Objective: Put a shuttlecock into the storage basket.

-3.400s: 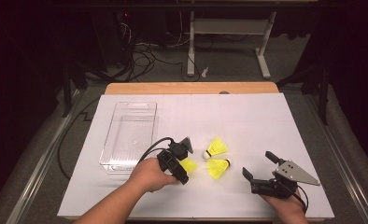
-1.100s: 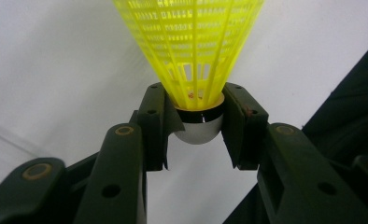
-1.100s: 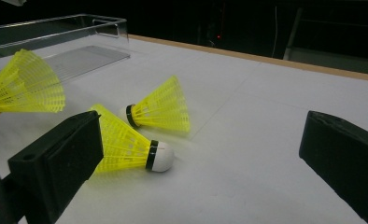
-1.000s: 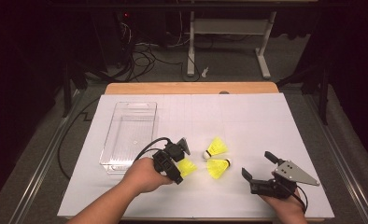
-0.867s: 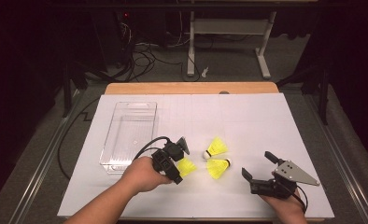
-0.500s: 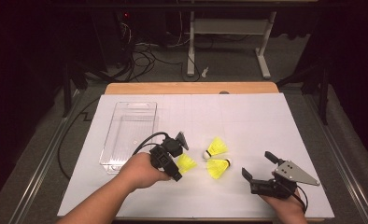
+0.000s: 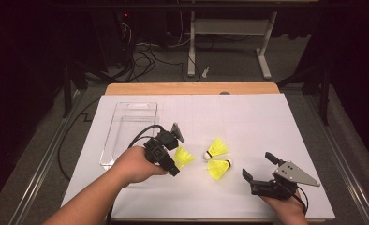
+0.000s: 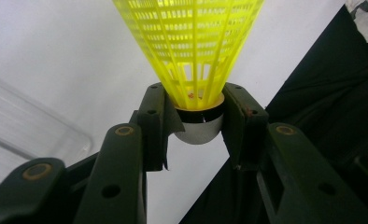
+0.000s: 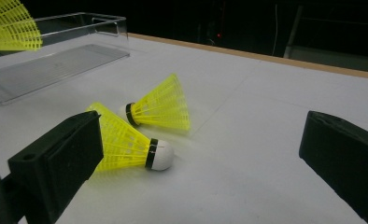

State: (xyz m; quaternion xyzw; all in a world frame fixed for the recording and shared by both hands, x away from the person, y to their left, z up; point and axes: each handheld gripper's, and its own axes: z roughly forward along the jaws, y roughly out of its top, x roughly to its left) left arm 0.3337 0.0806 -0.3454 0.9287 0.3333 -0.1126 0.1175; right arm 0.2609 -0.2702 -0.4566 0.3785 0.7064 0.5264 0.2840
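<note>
The left tongs grip a yellow shuttlecock by its cork, its skirt cut off at the top. The right tongs stand open over the white surface, beside two other shuttlecocks. The room behind is dark.

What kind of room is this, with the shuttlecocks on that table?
Probably a lab or workshop set up for recording. A white-covered table holds a clear plastic tray, loose cables trail on the dark floor, and a bare desk frame stands behind.
</note>
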